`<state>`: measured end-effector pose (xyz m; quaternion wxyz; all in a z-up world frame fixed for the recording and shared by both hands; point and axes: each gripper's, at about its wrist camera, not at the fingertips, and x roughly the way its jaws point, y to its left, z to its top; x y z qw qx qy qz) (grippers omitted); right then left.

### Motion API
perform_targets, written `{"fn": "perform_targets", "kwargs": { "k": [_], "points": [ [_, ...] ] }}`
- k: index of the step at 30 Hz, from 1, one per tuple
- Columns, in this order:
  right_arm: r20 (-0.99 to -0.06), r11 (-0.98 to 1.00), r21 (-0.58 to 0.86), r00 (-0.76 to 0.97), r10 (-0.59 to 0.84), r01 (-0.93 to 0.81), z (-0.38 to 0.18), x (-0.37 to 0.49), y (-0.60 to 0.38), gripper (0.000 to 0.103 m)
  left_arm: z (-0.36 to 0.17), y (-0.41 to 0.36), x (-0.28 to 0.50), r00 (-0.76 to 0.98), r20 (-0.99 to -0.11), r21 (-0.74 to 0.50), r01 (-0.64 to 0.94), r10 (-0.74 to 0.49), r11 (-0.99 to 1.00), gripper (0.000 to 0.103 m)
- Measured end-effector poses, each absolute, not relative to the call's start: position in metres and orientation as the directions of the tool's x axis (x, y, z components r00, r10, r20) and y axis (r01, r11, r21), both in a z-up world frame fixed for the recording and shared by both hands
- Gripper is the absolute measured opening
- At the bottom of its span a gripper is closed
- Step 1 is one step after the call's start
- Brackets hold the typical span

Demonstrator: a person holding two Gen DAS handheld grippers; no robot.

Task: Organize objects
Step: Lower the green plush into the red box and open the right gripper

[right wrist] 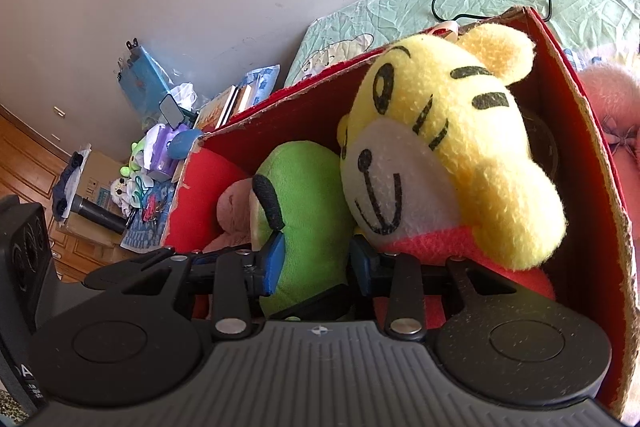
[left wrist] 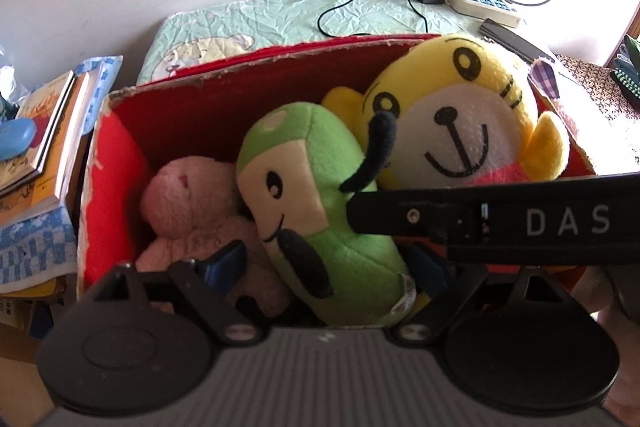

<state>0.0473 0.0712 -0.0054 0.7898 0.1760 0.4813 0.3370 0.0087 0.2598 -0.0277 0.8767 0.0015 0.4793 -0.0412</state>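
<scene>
A yellow plush tiger (left wrist: 460, 115) bears black stripes, a white muzzle and a pink-red collar. The green plush toy (left wrist: 316, 203) has a cream face. The cardboard box (left wrist: 200, 115) is red inside.

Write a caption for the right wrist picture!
Right hand-held gripper squeezing the green plush beside the tiger in the red box.

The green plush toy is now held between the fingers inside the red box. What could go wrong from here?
1. The right gripper pinches the green plush toy low down; soft fabric may slip out.
2. The yellow tiger plush leans on it and could topple over.
3. The red box is crowded, so its torn cardboard rim may catch the fingers.
</scene>
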Motion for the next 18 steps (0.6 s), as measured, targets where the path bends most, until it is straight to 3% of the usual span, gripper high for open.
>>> {"fn": "perform_targets", "kwargs": {
  "k": [18],
  "points": [
    [-0.631, 0.719, 0.605, 0.346, 0.695, -0.341, -0.002, 0.034, 0.052, 0.035, -0.027, 0.248, 0.007, 0.512, -0.859, 0.031, 0.052, 0.000, 0.998, 0.089]
  ]
}}
